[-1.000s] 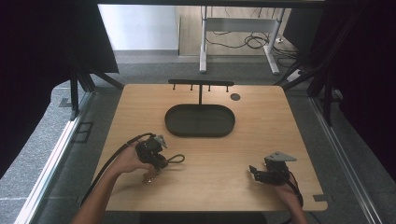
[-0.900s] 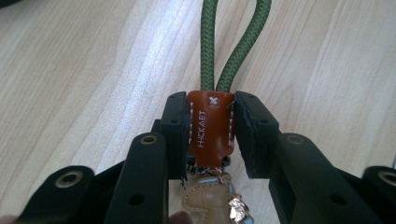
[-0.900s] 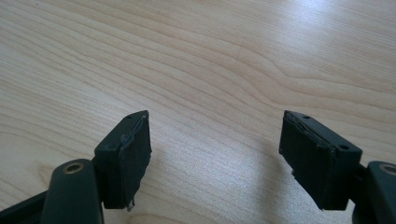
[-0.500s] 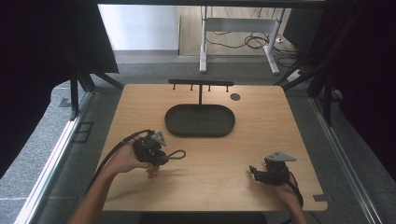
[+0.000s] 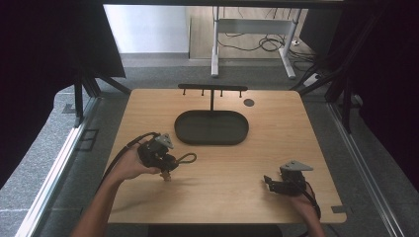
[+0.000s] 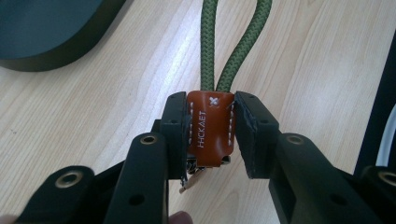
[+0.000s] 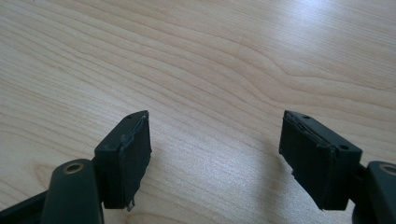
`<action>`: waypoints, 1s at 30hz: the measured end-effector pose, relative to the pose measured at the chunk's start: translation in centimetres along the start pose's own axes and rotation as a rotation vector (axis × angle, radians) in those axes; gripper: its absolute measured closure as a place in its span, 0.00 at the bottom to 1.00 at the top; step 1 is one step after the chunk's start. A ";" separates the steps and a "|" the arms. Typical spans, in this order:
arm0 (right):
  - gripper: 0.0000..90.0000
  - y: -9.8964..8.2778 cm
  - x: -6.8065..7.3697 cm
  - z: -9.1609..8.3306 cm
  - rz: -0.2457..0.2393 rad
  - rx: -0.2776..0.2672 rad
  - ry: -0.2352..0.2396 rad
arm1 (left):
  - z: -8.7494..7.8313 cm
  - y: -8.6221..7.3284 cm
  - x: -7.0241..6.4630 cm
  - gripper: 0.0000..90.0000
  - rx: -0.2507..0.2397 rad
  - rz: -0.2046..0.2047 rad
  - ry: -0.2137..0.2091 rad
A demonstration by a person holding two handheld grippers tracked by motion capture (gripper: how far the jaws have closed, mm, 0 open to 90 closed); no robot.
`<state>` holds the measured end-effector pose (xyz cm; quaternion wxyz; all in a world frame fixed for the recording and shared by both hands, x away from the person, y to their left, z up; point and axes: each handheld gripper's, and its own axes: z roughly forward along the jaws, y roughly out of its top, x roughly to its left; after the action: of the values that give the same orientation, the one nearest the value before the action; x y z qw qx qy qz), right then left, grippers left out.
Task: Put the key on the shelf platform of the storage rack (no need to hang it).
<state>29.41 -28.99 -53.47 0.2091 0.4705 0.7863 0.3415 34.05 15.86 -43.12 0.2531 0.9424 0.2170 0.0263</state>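
Note:
A keychain with a brown leather tab [image 6: 209, 128] and a green rope loop [image 6: 233, 51] is clamped in my left gripper [image 6: 210, 133], which is shut on the tab. In the high view the left gripper [image 5: 165, 163] is at the table's left, lifted slightly, and the rope loop [image 5: 187, 158] sticks out to its right. A black oval tray [image 5: 211, 127] lies in the middle, with a black hook rack [image 5: 212, 89] standing behind it. My right gripper [image 7: 215, 156] is open over bare wood; the high view has the right gripper [image 5: 269, 181] near the front right edge.
A small dark round disc [image 5: 249, 102] sits at the back right of the wooden table [image 5: 276, 133]. Black frame legs and curtains flank the table. A corner of the tray [image 6: 51, 32] lies close on the left in the left gripper view.
My left gripper has moved with the keychain away from the front edge, toward the tray and slightly right. The right gripper has stayed in place.

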 end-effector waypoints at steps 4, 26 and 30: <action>0.29 0.0 0.0 0.0 0.002 0.000 0.000 | -0.3 0.3 0.1 0.74 -0.019 -0.001 -0.004; 0.29 0.0 0.0 0.1 -0.003 0.004 -0.009 | -1.8 3.6 0.4 0.74 -0.076 0.033 -0.032; 0.29 0.0 0.0 0.1 -0.002 0.005 -0.009 | -2.2 4.2 0.5 0.74 -0.100 0.034 -0.034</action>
<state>29.44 -28.94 -53.58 0.2119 0.4717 0.7866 0.3374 35.85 13.85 -39.19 0.3031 0.9324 0.1952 0.0252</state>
